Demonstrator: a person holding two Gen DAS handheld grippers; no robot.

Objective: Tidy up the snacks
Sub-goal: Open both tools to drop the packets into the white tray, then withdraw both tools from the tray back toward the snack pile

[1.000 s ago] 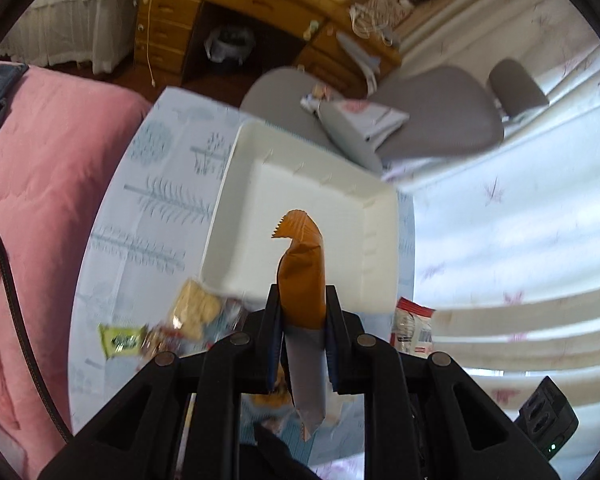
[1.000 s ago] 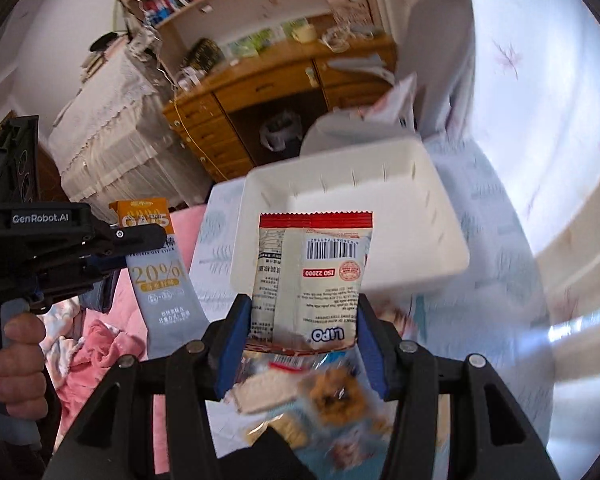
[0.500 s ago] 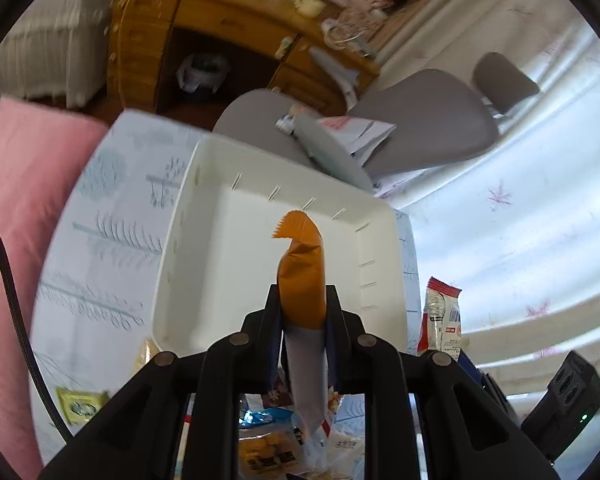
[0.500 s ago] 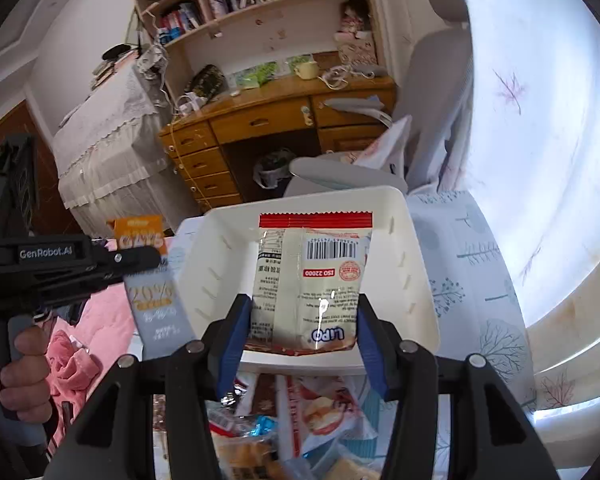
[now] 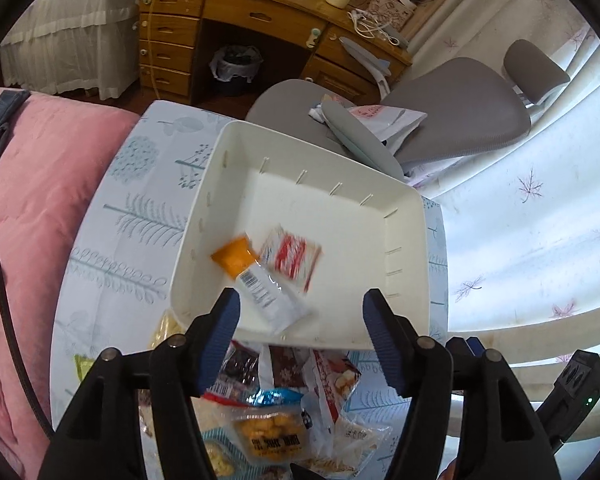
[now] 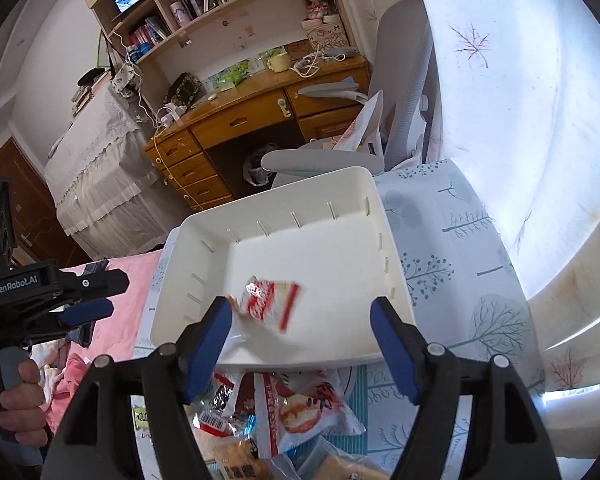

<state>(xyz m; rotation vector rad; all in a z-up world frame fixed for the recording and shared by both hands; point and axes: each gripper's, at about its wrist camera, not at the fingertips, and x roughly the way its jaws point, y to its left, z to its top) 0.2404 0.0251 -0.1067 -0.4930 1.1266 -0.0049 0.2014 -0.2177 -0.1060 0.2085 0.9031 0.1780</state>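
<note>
Left tool (image 5: pixel 300 320): jaws spread wide, nothing held. Right tool (image 6: pixel 300 324): jaws spread wide, nothing held.

White bin (image 5: pixel 404 320): set on the tree-patterned surface (image 5: pixel 112 248), just ahead of both tools.

Orange-and-grey snack stick (image 5: pixel 256 280): seen in the bin, ahead of the left tool's left finger, orange end pointed away; outline blurred.

Red-and-white snack packet (image 5: pixel 292 258): seen in the bin, touching or overlapping the stick on its right side; blurred in both views, so whether it lies flat cannot be told.

Loose snack packets (image 6: pixel 292 408): heaped on the surface beneath both tools, against the bin's near wall.

Pink bedding (image 5: pixel 32 208): left of the surface.
</note>
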